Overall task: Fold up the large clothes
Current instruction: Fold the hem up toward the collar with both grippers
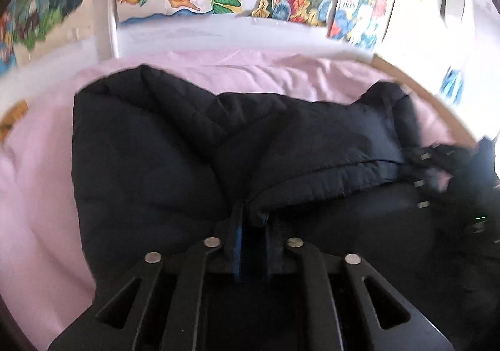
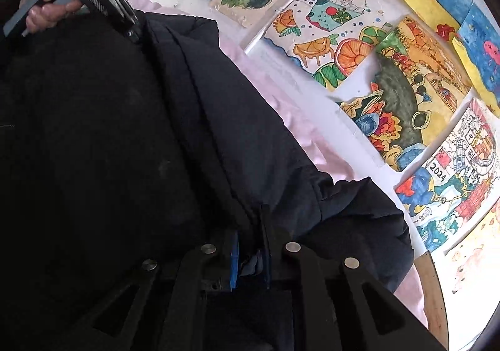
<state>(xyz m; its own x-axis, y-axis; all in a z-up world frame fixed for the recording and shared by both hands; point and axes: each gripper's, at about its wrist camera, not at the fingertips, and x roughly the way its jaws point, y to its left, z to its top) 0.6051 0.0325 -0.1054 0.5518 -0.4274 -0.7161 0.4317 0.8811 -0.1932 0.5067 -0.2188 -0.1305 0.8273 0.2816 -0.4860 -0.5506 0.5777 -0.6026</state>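
Black quilted fabric fills both views: the padded jacket (image 1: 175, 163) lies on the pink sheet (image 1: 37, 182), spread across the bed with its far edge close to the wall of children's drawings (image 2: 390, 76).

Your left gripper (image 1: 251, 226) has its fingers drawn narrow on a hem edge of the jacket — cloth is pinched between the pads and puckers at the grip. Your right gripper (image 2: 250, 244) is likewise closed tight on a bunched fold of the same garment, a blue pad showing beside the trapped fabric. In the right wrist view your left hand (image 2: 47, 4) is seen on its tool handle at the far side of the jacket, so the two grips sit well apart along one edge.

Judgement: you are mid-fold, both ends of an edge secured, the panel not yet laid over. The body of the jacket is lumpy, with a raised ridge (image 1: 175, 94) toward the wall.

The next move calls for carrying both grips together, level with each other, over the body of the garment — keep the edge taut between them so the padding does not slump or twist. Release only once the edge rests flat.
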